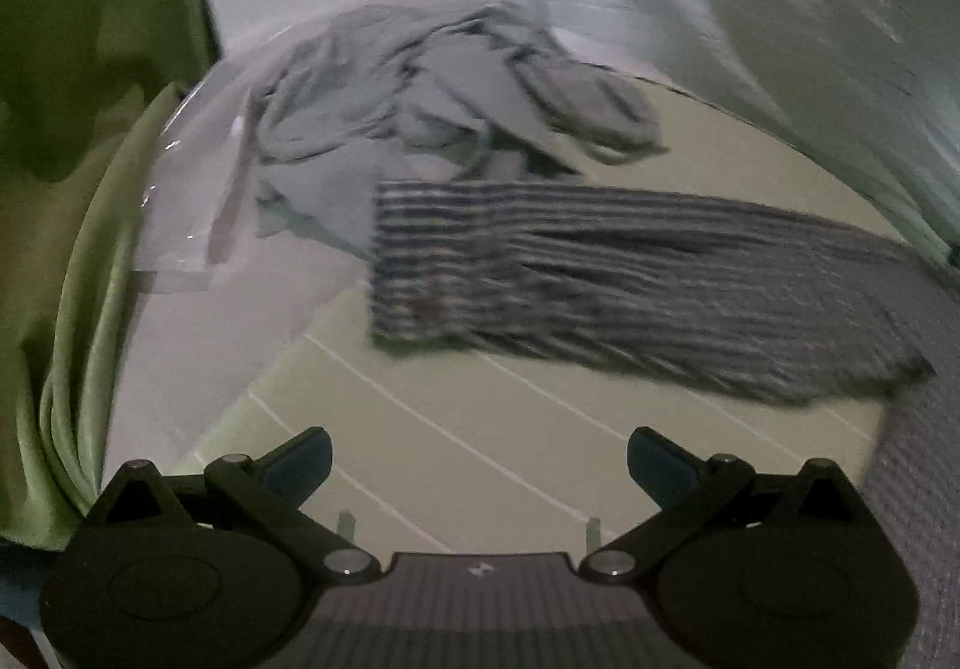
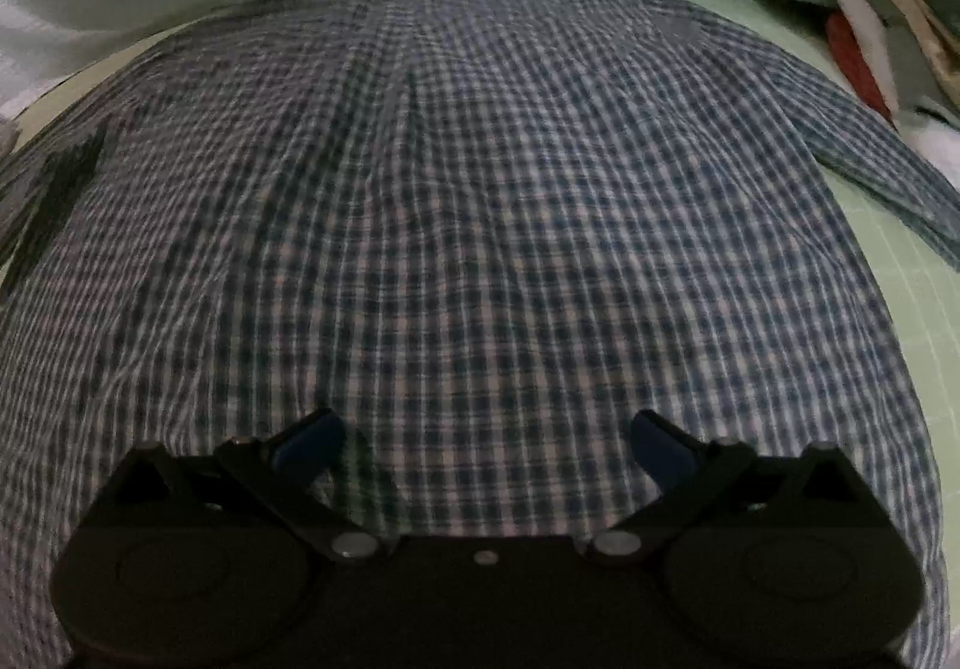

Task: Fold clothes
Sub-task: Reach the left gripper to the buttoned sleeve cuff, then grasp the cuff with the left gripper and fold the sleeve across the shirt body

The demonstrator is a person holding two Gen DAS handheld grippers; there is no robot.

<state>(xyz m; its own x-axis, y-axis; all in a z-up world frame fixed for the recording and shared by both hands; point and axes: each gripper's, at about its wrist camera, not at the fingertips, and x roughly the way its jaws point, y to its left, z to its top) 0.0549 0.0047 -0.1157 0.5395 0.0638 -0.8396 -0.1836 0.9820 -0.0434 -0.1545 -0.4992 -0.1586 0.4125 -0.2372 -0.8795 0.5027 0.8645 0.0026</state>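
Over checked shirt (image 2: 480,225) | right gripper (image 2: 486,447) wide, empty | left gripper (image 1: 480,465) wide, empty

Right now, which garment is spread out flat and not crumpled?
The blue checked shirt beneath the right gripper lies spread flat; the grey garment is a crumpled heap.

Home bedroom, green bedsheet (image 1: 540,447), curtain (image 1: 90,69), piled laundry (image 1: 432,87)

No readable words or numbers are showing anywhere, only a small white emblem sitting on the left gripper (image 1: 479,465) body (too small to make out).
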